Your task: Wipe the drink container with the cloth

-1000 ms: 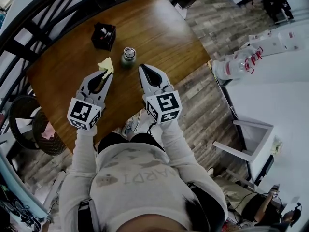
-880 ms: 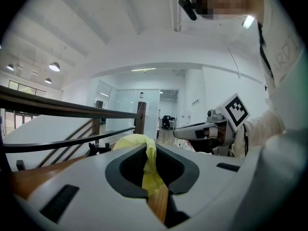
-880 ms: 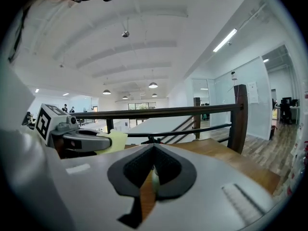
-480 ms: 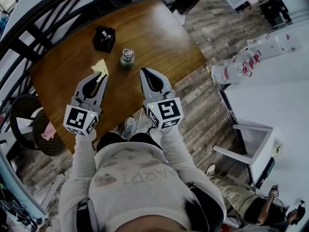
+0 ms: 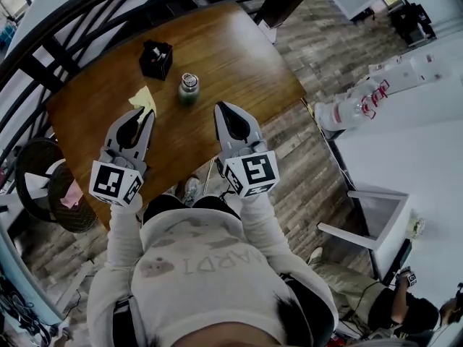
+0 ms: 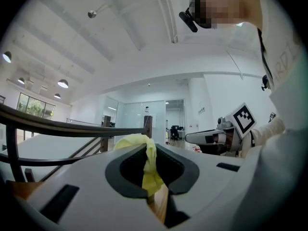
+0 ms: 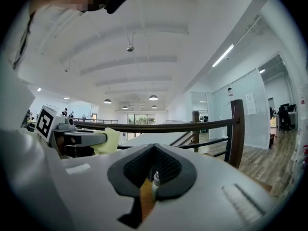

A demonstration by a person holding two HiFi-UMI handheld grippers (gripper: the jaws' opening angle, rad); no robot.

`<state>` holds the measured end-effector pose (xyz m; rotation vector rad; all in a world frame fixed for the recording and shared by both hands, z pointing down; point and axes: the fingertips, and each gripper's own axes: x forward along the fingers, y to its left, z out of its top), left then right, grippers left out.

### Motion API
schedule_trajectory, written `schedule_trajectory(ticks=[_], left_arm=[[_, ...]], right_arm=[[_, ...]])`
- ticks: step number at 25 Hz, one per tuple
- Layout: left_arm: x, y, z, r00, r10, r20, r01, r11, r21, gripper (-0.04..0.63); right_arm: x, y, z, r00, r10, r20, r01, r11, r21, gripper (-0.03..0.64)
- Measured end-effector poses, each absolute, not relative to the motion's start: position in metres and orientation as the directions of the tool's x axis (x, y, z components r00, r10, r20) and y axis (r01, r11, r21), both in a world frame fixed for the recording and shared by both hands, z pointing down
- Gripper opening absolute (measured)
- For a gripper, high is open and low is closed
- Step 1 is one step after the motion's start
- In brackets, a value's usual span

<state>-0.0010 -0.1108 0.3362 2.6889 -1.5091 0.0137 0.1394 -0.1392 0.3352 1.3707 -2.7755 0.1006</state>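
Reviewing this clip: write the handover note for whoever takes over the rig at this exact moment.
Left tool: shut on the yellow cloth, which is to the left of the drink container and not touching it.
Right tool: shut, holding nothing, pointing toward the container from the near side.
Drink container: upright on the wooden table, ahead of and between both tools, touched by neither.
Done: cloth is in the grip.
Left: probably steady the container with the right tool, then wipe it with the cloth.
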Motion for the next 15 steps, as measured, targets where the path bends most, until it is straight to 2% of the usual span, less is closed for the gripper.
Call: schedule_trajectory(ticks=[15], left_arm=[[0.003, -0.104, 0.323, 0.506, -0.863, 0.013, -0.862, -0.505, 0.043, 0.029]], right_arm=[[0.147, -0.133, 0.318, -0.609, -0.793, 0.024, -0.793, 0.609, -0.030, 0.011]])
